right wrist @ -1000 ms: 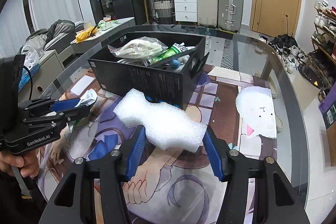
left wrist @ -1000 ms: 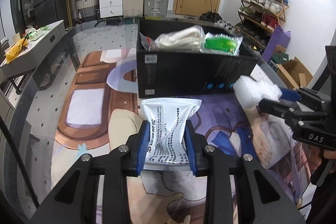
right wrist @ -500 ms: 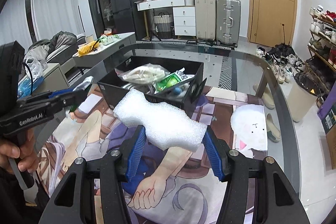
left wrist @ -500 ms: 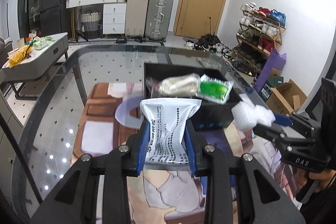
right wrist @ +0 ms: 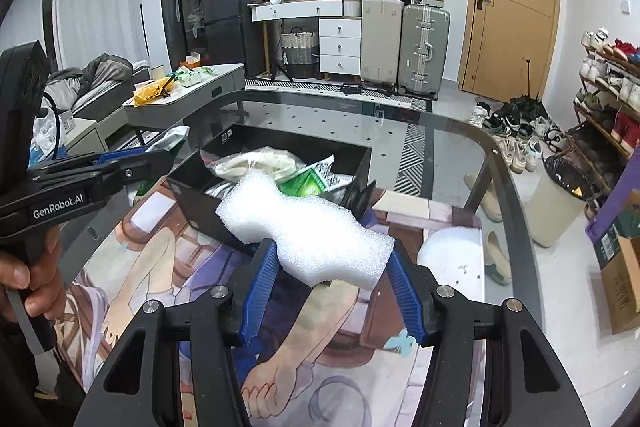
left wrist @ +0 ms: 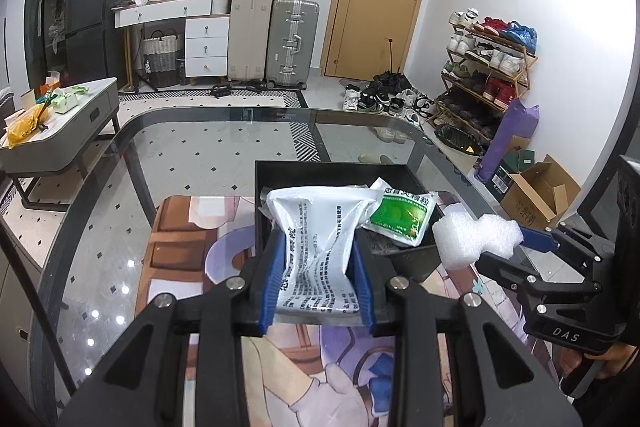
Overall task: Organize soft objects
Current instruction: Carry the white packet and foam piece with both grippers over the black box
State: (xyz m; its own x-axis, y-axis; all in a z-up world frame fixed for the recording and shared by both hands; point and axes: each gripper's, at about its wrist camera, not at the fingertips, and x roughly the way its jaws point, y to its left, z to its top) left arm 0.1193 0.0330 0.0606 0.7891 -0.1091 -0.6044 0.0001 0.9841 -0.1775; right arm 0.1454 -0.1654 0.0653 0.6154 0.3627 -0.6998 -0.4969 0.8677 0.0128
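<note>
My left gripper point(left wrist: 318, 267) is shut on a white printed pouch point(left wrist: 320, 239) and holds it in the air just in front of the black box point(left wrist: 332, 167). My right gripper point(right wrist: 334, 287) is shut on a white foam piece point(right wrist: 308, 231), held above the mat near the box point(right wrist: 292, 139). The box holds a green packet point(left wrist: 400, 217) and a clear bag of pale cloth point(right wrist: 256, 163). The right gripper with its foam point(left wrist: 476, 235) shows at the right of the left wrist view. The left gripper point(right wrist: 132, 167) shows at the left of the right wrist view.
The box stands on a printed mat point(right wrist: 168, 267) on a glass table point(left wrist: 192, 135) with a dark rim. A white round cushion shape point(right wrist: 452, 259) lies right of the box. Suitcases point(left wrist: 280, 43), drawers and a shoe rack point(left wrist: 488, 67) stand beyond the table.
Both grippers have risen with their loads, so I look down into the box from higher up. The pouch and the foam are closer to the box opening.
</note>
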